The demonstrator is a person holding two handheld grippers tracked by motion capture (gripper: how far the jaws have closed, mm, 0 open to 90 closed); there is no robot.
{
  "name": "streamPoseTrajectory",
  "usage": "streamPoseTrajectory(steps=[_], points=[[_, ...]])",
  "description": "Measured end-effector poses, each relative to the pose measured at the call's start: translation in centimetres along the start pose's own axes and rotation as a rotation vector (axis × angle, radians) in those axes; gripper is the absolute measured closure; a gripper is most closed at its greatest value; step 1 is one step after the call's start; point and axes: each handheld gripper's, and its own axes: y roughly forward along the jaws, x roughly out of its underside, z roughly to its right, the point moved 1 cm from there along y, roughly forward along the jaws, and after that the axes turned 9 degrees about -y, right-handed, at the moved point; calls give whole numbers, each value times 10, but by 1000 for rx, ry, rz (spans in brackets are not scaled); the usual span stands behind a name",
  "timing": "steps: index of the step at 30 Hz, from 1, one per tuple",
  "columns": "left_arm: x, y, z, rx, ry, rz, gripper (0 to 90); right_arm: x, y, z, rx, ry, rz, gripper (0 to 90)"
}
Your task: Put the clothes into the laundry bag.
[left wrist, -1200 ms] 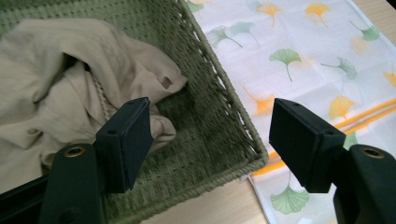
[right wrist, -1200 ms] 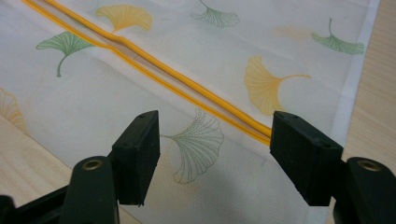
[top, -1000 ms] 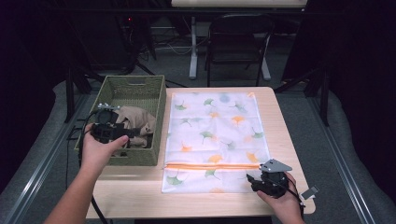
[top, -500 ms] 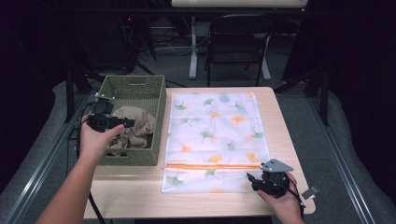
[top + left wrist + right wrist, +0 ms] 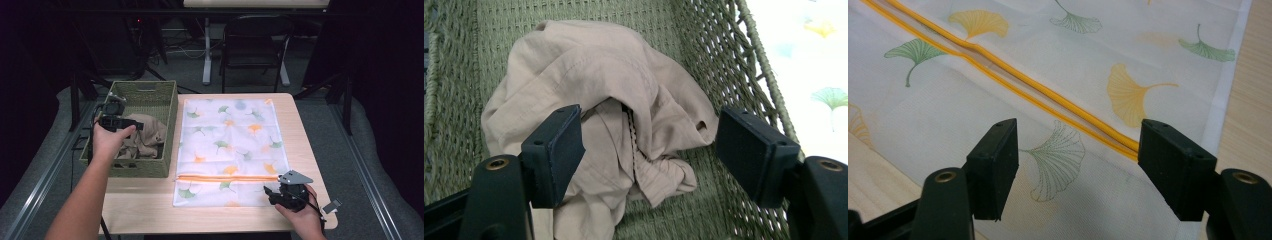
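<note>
I see the left gripper (image 5: 131, 123) hanging over the woven green basket (image 5: 165, 107), jaws spread wide — crumpled beige cloth (image 5: 614, 115) between them, apparently untouched. Right gripper (image 5: 1078, 165) released over the sheer leaf-print zip bag (image 5: 1058, 65) — orange zipper (image 5: 1013, 75) ahead.

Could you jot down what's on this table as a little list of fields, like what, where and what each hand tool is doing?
Table: light wood
Basket: green woven, at the table's left
In basket: crumpled beige garment
Bag: white mesh with leaf print, lying flat, orange zipper near the front edge
Left tool: jaws open, over the garment, nothing gripped
Right tool: jaws open, above the zipper's end at the bag's front right corner
</note>
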Motion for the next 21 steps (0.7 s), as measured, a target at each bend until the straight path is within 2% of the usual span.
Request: streamPoseTrajectory(steps=[4,10,21], points=[[-3,6,1,4,-12,-4,274,0,1,0,-6,4,0,324],[-9,24,-2,-34,-26,-33,270,0,1,0,-17,0,-9,324],[-14,44,-9,-75,-43,-68,273,1,2,0,-18,2,-4,325]])
